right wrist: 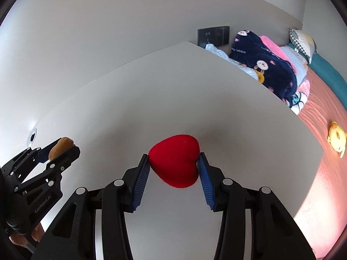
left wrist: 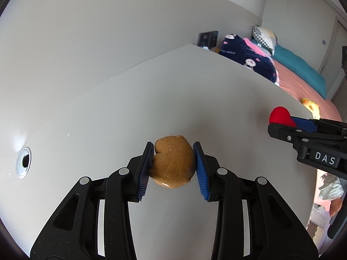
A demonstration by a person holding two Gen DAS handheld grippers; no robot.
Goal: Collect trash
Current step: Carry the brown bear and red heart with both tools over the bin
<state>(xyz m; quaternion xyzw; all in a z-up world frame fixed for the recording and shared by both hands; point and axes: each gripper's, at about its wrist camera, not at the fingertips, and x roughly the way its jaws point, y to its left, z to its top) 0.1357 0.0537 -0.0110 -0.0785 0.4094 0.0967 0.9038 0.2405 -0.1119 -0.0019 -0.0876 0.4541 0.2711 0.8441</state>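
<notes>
Your left hand-held gripper [left wrist: 173,164] clamps the brown lump [left wrist: 173,162], long axis toward 12; your right hand-held gripper [right wrist: 173,162] pinches the red heart [right wrist: 174,160], tip toward 5. The bench [right wrist: 151,99] edge runs at 3.

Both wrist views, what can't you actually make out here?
- Underside of the brown heart-shaped piece: left wrist view, hidden by its own bulk and the left gripper.
- Whether the red heart touches the white table: right wrist view, contact hidden beneath it in the right gripper.
- Any trash bin: outside both frames.
- Crumpled pale item: left wrist view, partly covered by the right gripper's body.
</notes>
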